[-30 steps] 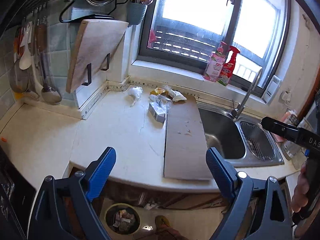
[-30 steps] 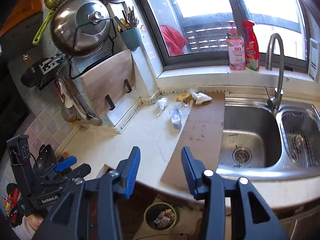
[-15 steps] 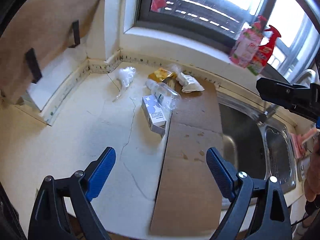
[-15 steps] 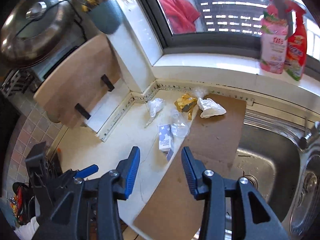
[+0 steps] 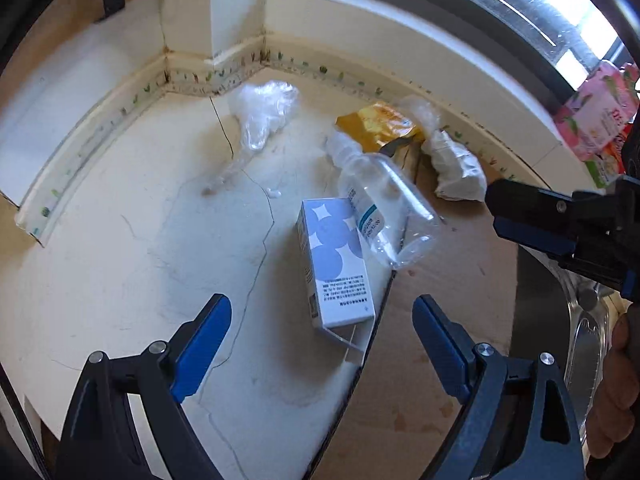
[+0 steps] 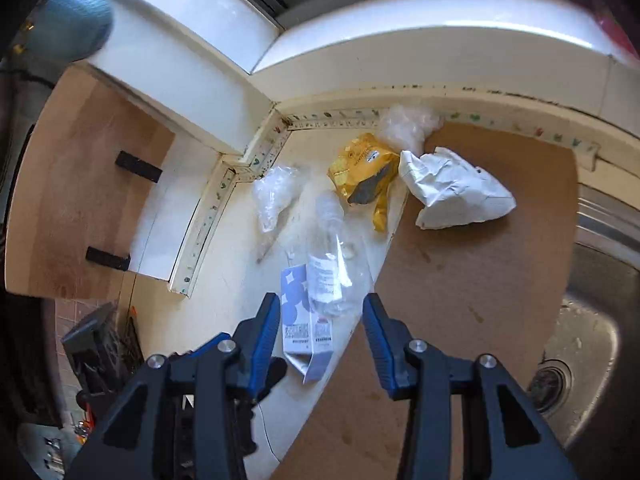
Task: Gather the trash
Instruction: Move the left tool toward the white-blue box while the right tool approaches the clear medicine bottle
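Closing in on the litter pile, you have both tools pointed down at the counter with nothing held. Your left gripper has its jaws spread wide and empty; your right gripper stands about half open, also empty.

For the pickup to go well, take one item per gripper and start with whatever sits on top. The clear plastic bottle leans across the blue-and-white carton, so lifting the carton first would likely roll the bottle away. Straddle the bottle across its body, not its neck, and squeeze gently, since thin plastic probably buckles and slips. Keep the two tools from crowding each other over the same pair of items.

From your right gripper, bottle and carton lie just ahead of the fingertips, roughly centred in the gap, though not yet between the pads. From your left gripper, the carton lies just ahead and centred, the bottle slightly beyond and to the right.

Farther out sit the yellow wrapper, the crumpled white paper bag on the brown board, and a clear plastic bag off to the left near the wall corner. Those light pieces should pinch easily afterwards.
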A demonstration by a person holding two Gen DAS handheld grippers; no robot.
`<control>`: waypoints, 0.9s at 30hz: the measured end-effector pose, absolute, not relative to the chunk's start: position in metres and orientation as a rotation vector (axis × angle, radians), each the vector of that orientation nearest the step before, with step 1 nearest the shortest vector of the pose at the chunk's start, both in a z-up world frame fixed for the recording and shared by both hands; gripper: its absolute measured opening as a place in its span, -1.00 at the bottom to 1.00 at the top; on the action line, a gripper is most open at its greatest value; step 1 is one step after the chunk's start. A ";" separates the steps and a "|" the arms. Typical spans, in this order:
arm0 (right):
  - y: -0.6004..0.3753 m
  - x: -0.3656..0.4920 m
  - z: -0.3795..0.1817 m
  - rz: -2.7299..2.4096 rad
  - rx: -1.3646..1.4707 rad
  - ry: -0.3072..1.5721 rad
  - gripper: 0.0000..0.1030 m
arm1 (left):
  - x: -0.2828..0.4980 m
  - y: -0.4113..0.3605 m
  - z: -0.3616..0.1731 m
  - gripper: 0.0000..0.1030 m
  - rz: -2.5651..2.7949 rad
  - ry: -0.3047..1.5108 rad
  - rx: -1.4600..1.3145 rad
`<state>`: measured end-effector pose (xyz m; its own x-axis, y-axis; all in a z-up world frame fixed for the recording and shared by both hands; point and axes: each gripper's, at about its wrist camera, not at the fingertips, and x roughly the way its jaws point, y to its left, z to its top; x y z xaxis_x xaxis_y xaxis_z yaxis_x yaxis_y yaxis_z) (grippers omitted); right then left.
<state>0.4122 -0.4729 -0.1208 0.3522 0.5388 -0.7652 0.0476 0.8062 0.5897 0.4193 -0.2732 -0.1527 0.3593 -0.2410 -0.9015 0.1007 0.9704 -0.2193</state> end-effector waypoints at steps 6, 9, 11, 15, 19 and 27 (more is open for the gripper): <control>-0.463 0.441 -0.147 0.359 0.590 1.235 -0.16 | 0.436 -0.276 -0.177 0.76 -0.205 1.211 -0.156; -0.456 0.449 -0.156 0.361 0.570 1.255 -0.15 | 0.439 -0.273 -0.181 0.76 -0.213 1.220 -0.177; -0.451 0.453 -0.160 0.346 0.540 1.268 -0.15 | 0.440 -0.273 -0.184 0.76 -0.210 1.223 -0.175; -0.441 0.459 -0.167 0.342 0.491 1.292 0.01 | 0.443 -0.271 -0.189 0.72 -0.211 1.229 -0.189; -0.434 0.463 -0.173 0.342 0.485 1.318 0.06 | 0.442 -0.269 -0.193 0.61 -0.216 1.242 -0.183; -0.423 0.463 -0.183 0.352 0.497 1.321 0.07 | 0.441 -0.259 -0.195 0.37 -0.214 1.235 -0.199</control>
